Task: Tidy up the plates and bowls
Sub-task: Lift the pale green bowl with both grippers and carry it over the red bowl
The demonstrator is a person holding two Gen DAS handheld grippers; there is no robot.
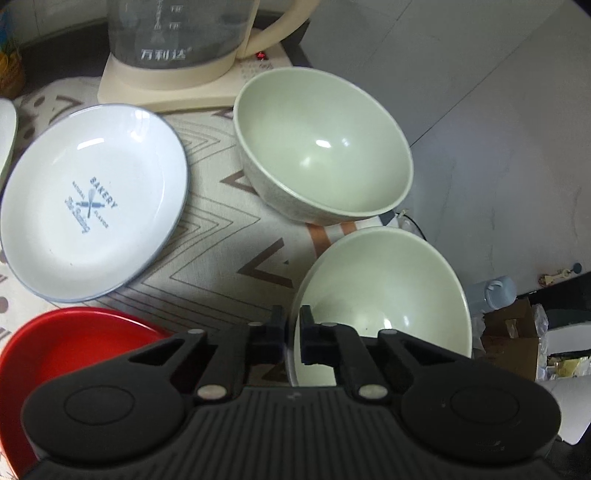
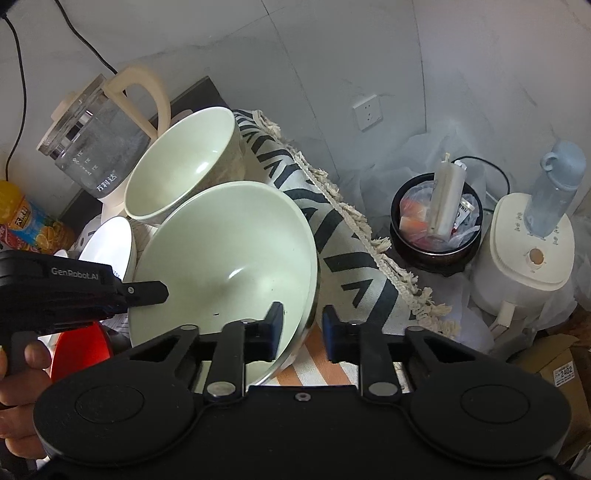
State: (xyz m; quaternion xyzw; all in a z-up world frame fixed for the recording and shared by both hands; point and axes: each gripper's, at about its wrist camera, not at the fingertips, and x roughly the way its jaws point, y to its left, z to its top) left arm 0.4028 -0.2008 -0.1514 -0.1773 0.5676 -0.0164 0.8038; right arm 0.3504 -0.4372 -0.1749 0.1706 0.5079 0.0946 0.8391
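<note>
My left gripper [image 1: 293,334] is shut on the rim of a pale green bowl [image 1: 384,295] at the table's near right. A second pale green bowl [image 1: 325,147] sits beyond it. A white "Bakery" plate [image 1: 92,199] lies to the left and a red plate [image 1: 66,343] at the near left. In the right wrist view my right gripper [image 2: 302,328] is open, its jaws either side of the near rim of the held green bowl [image 2: 225,266]. The left gripper [image 2: 147,291] grips that bowl's left rim. The second bowl [image 2: 184,158] stands behind it.
A glass kettle [image 1: 177,33] on its cream base stands at the back of the patterned tablecloth [image 1: 221,258]. The table edge runs just right of the bowls. Below it are a dark bin [image 2: 437,229], a white appliance [image 2: 524,251], a blue bottle [image 2: 554,184] and cardboard boxes [image 1: 513,343].
</note>
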